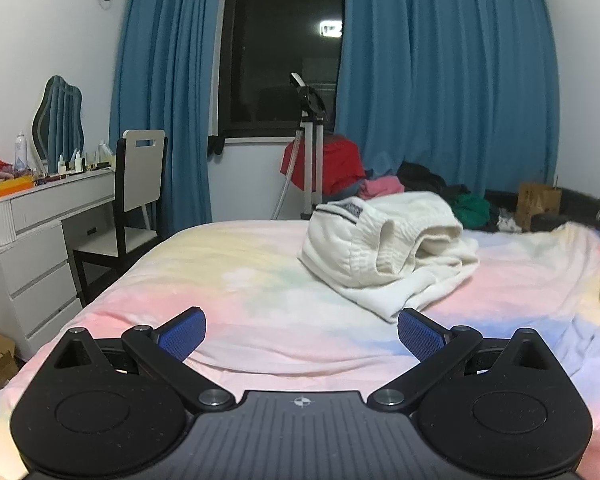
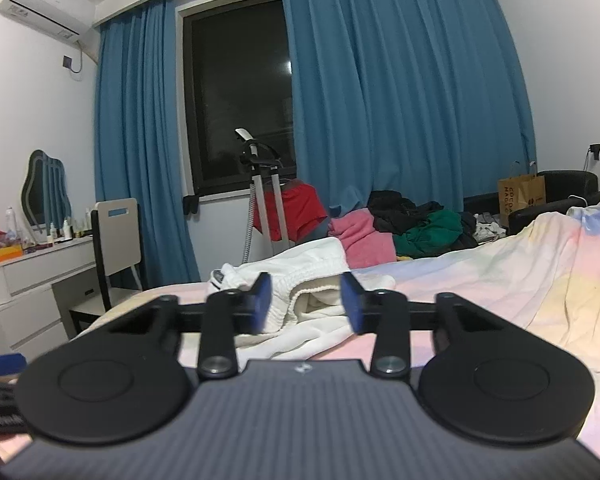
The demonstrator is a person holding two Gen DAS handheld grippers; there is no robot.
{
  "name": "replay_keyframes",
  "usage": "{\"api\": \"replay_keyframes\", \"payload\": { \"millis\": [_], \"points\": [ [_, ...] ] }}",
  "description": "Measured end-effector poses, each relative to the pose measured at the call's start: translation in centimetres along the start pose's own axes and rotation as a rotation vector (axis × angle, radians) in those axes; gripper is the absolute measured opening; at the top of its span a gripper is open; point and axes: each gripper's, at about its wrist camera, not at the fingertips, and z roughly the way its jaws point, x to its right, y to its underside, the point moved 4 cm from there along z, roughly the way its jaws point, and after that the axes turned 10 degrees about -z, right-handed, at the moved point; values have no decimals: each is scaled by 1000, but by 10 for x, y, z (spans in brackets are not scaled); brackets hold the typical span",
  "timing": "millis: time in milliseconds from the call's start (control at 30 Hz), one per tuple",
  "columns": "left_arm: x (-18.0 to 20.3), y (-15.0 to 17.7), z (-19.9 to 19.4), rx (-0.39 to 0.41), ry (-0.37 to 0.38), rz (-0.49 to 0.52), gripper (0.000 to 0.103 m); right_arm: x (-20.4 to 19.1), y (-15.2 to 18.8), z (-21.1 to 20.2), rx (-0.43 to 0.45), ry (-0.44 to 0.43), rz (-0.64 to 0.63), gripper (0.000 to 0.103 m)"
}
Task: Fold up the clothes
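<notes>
A white garment (image 1: 383,248) lies bundled on the bed (image 1: 236,280), folded over on itself into a thick roll, with a dark label patch at its far left end. It sits right of centre on the pastel sheet, toward the far edge. Its near hem spreads flat and reaches close to the right pad of the left claw (image 1: 300,334), though whether the two touch is not clear.

The left claw hangs low over the near part of the bed with its blue pads spread wide and nothing between them. Ahead of it and to the left the sheet is bare and fairly smooth up to the bed's left edge, where it drops toward a white dressing table (image 1: 40,216) and a chair (image 1: 136,184) standing close beside the bed.

In the right wrist view the right claw (image 2: 305,300) is also open and empty, its pads parted and level, with the white garment (image 2: 296,280) showing in the gap just beyond them. To the right of it the sheet rises in loose wrinkles toward the far right, with open bed surface there.

Past the far edge of the bed a heap of clothes (image 2: 399,224) in red, pink, black and green lies below the blue curtains (image 2: 399,92), beside a metal stand (image 2: 266,200)
</notes>
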Motion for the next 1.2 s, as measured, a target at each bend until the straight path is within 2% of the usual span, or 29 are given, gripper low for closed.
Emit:
{"api": "replay_keyframes", "payload": {
  "millis": [133,233,333,600,733,833,867,900,933,967,1067,1100,1133,1200],
  "points": [
    [12,5,23,-24,6,32,103,15,5,8,-28,19,66,30],
    [22,0,56,-102,42,14,103,26,9,14,-49,34,115,30],
    [32,-10,90,-122,65,3,103,37,14,20,-69,49,165,30],
    [80,-48,210,-115,34,146,99,64,34,41,-146,89,283,30],
    [96,-55,258,-154,20,149,94,70,50,52,-188,90,323,30],
    [102,-57,282,-156,-7,122,91,72,58,62,-210,68,347,30],
    [101,-58,290,-157,-23,96,88,71,61,65,-213,66,346,30],
    [98,-59,297,-162,-44,57,74,71,64,68,-220,65,340,30],
    [94,-61,303,-165,-52,8,68,69,67,71,-228,64,333,30],
    [89,-65,307,-164,-51,-41,55,69,70,75,-235,61,330,30],
    [75,-84,308,-138,-44,-150,42,69,78,80,-249,55,330,30],
    [71,-92,303,-117,-38,-165,22,69,80,81,-250,55,330,30],
    [67,-102,298,-95,-38,-171,9,69,83,82,-251,56,329,30],
    [57,-119,284,-69,-29,-184,9,67,83,82,-237,57,316,30]
  ]
}}
